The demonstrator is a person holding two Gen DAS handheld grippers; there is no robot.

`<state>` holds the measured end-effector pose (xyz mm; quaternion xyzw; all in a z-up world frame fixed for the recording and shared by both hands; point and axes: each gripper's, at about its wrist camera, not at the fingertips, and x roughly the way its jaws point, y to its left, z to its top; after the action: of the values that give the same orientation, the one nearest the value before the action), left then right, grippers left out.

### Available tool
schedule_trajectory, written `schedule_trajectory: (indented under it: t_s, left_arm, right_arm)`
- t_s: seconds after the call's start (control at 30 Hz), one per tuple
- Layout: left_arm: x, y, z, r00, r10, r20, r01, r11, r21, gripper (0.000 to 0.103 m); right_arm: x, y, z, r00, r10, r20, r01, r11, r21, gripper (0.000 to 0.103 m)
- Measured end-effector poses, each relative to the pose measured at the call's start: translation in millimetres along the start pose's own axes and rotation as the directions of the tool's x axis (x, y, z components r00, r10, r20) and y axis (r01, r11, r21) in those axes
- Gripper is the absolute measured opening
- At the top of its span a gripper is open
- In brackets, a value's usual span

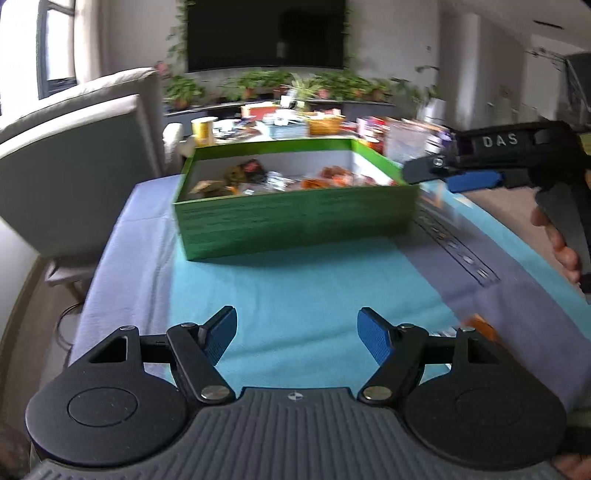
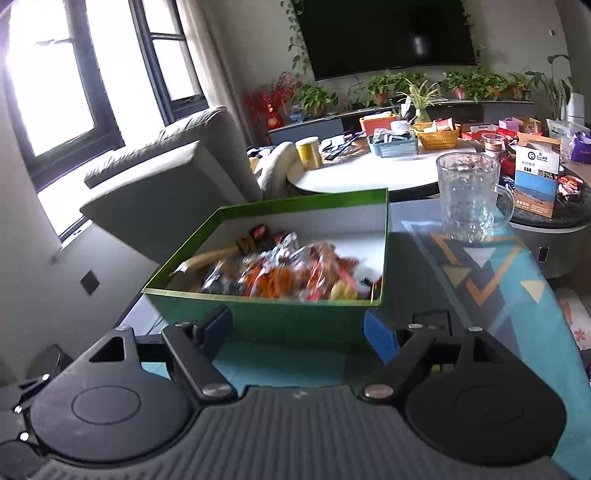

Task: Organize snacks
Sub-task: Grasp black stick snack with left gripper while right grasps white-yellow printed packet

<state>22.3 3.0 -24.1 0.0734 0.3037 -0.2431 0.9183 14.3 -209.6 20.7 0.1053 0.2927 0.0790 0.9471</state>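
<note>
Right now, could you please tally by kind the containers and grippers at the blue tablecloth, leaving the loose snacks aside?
Green snack box: 1
Glass mug: 1
Grippers: 2, left gripper and right gripper, both open and empty
Total: 4
The snack packets in the box are too blurred to count.

A home living room: a large wall-mounted television (image 2: 388, 35) framed by trailing vines, potted plants (image 2: 391, 86) lined on the low cabinet beneath it, a grey sofa (image 2: 173, 162) by the tall windows (image 2: 51, 85), and a round coffee table (image 2: 369, 173) cluttered with baskets and packages.
</note>
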Motion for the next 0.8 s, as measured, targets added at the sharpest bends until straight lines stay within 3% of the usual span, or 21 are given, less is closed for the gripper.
schedule_trajectory:
  t_s: [0.17, 0.3, 0.47, 0.57, 0.63, 0.67, 0.77, 0.8]
  left_arm:
    - [-9.0, -7.7, -11.8, 0.992, -0.117, -0.056, 0.122, 0.987, 0.102, 0.07]
    - [-11.8, -13.7, -18.7, 0.975, -0.197, -0.102, 0.216, 0.947, 0.237, 0.07]
    - [0.6, -22.9, -23.0, 0.968, -0.206, -0.14, 0.24, 0.921, 0.307, 0.07]
    - [12.5, -24.8, -27.1, 0.969, -0.198, -0.15, 0.236, 0.923, 0.303, 0.069]
    - [19.4, -21.4, -28.8, 0.964, -0.221, -0.152, 0.253, 0.934, 0.252, 0.063]
    - [21.6, -18.3, -28.4, 0.958, -0.241, -0.152, 0.27, 0.939, 0.214, 0.054]
    - [22.9, -10.9, -26.2, 0.969, -0.214, -0.12, 0.23, 0.962, 0.146, 0.032]
    - [23.8, -8.2, -24.9, 0.974, -0.195, -0.117, 0.209, 0.971, 0.115, 0.031]
  right_arm:
    - [-17.8, 10.3, -13.4, 1.0, 0.008, -0.013, -0.008, 0.998, -0.056, 0.082]
    - [-30.2, 13.0, -22.7, 1.0, 0.003, -0.013, -0.004, 0.996, -0.085, 0.082]
    - [-40.5, 10.5, -40.7, 0.999, 0.009, -0.051, -0.017, 0.989, -0.144, 0.082]
    - [-39.7, 3.3, -54.4, 0.987, 0.083, -0.137, -0.104, 0.982, -0.155, 0.082]
    - [-37.5, 0.8, -63.8, 0.974, 0.117, -0.193, -0.15, 0.974, -0.167, 0.083]
    - [-37.5, 1.4, -69.1, 0.97, 0.121, -0.212, -0.161, 0.97, -0.182, 0.085]
    - [-36.2, 3.5, -83.1, 0.966, 0.102, -0.236, -0.161, 0.956, -0.246, 0.089]
    - [-36.6, 5.4, -86.2, 0.968, 0.092, -0.236, -0.152, 0.955, -0.254, 0.09]
